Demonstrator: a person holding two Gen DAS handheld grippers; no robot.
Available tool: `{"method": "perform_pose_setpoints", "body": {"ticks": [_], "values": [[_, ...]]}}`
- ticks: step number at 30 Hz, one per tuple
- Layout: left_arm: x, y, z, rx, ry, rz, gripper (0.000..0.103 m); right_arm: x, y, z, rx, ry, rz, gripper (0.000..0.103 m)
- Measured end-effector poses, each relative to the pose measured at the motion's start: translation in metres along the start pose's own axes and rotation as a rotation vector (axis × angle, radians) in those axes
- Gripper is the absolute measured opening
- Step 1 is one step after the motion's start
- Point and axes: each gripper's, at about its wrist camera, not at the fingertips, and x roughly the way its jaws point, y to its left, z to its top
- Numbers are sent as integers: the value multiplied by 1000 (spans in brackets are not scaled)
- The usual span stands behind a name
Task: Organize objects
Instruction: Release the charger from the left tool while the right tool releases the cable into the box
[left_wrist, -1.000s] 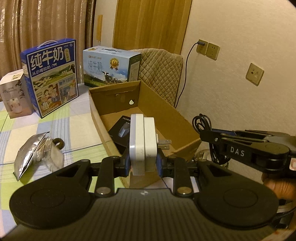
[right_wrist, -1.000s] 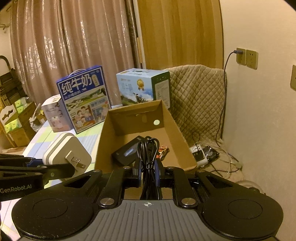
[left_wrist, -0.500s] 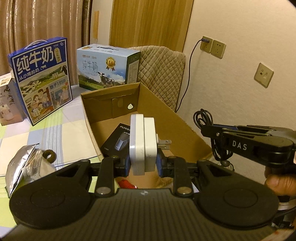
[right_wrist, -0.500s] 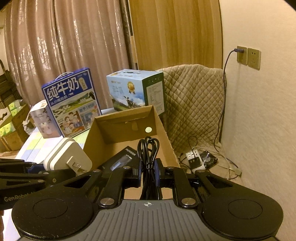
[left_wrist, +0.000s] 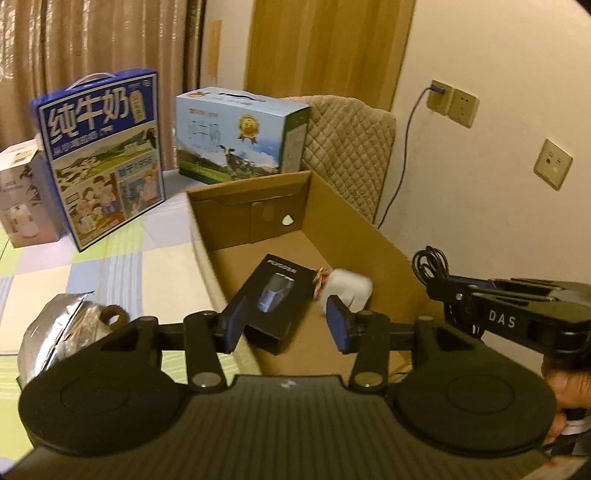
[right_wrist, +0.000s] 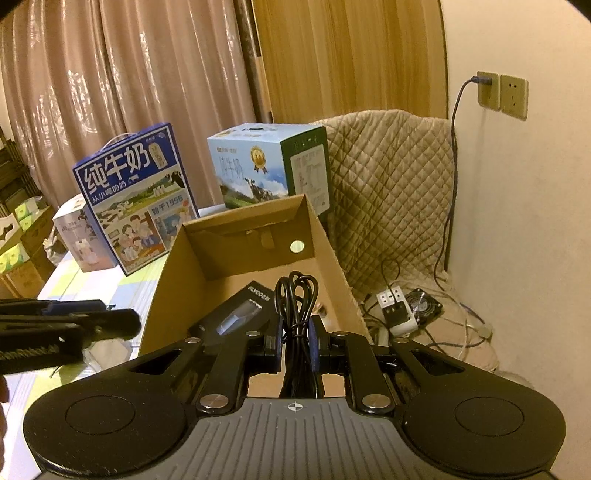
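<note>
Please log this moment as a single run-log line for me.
left gripper: jaws opening, empty | white plug-in charger: released inside brown cardboard box | right gripper: shut on coiled black cable

A coiled black cable (right_wrist: 297, 314) is clamped between the closed jaws of the right tool (right_wrist: 295, 345), above an open cardboard box (right_wrist: 334, 254). A black product box (right_wrist: 236, 317) is seen inside. The left tool (right_wrist: 122, 321) is seen at the left edge, over the desk (right_wrist: 70, 273).
</note>
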Motion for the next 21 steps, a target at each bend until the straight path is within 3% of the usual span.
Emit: {"method": "perform_pose_setpoints", "body": {"ticks": [8, 10, 12, 14, 21], "values": [[-14, 16, -6, -43, -14, 15, 43, 5, 3, 8, 27, -22, 39, 11], [-16, 18, -8, -47, -14, 20, 44, 7, 2, 11, 47, -46, 70, 17], [-18, 22, -10, -54, -11, 25, 44, 5, 1, 15, 62, -79, 59, 50], [-22, 26, -13, -58, -11, 30, 44, 0, 0, 17, 77, -103, 61, 54], [-40, 40, -27, -91, -11, 49, 49, -16, 7, 8, 101, -62, 58, 54]]}}
